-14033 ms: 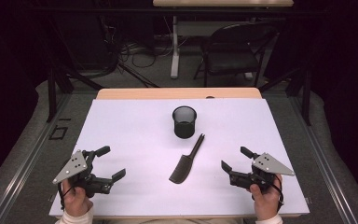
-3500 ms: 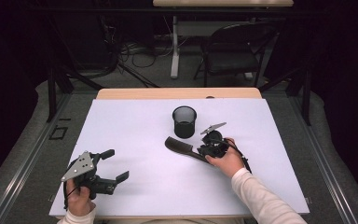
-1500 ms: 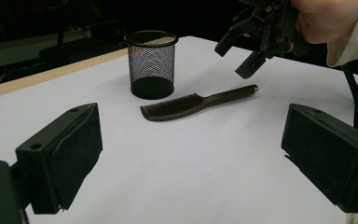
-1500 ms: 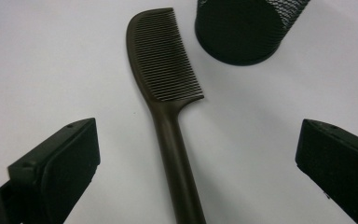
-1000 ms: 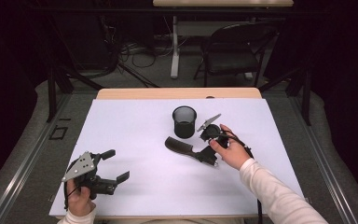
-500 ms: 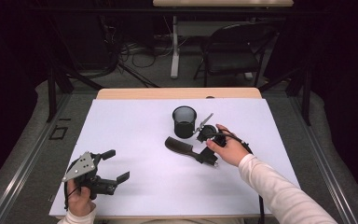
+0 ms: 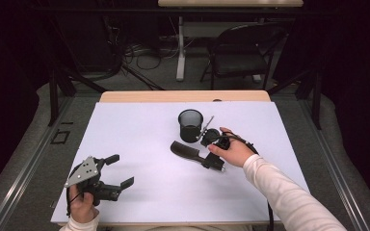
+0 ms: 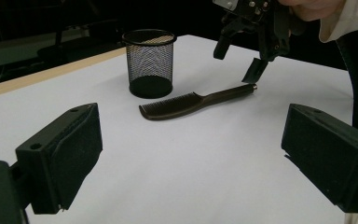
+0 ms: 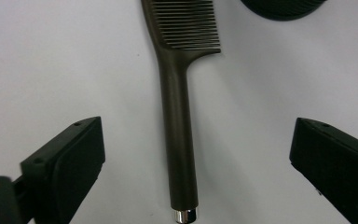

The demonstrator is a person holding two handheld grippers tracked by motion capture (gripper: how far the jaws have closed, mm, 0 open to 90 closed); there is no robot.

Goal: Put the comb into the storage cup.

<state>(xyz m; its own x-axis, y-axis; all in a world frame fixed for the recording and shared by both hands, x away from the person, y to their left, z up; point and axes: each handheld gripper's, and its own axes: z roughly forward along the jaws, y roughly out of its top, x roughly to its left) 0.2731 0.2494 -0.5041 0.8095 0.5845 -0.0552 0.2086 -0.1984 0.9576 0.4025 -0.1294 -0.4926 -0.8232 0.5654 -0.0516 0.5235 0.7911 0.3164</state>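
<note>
A dark brown comb (image 7: 187, 150) lies flat on the white table, teeth end toward the left. Its handle (image 9: 179, 140) runs up between the two wide-apart jaws of my right gripper (image 9: 198, 135), touching neither. In the high view the right gripper (image 7: 214, 150) hovers over the handle's end, pointing down. A black mesh cup (image 7: 191, 125) stands upright just behind the comb. My left gripper (image 7: 120, 170) rests open near the front left edge. From there it faces the comb (image 8: 186, 102), the cup (image 8: 150, 63) and the right gripper (image 8: 251, 42).
The white table top (image 7: 139, 130) has wide free room on the left and in front. A wooden strip (image 7: 183, 96) borders its far edge. A folding chair (image 7: 238, 55) and cables stand on the floor beyond.
Since 14 s ago the right gripper came from the front right to the comb, which now lies turned crosswise. Over the last second it shifted only slightly. The left gripper stayed put.
</note>
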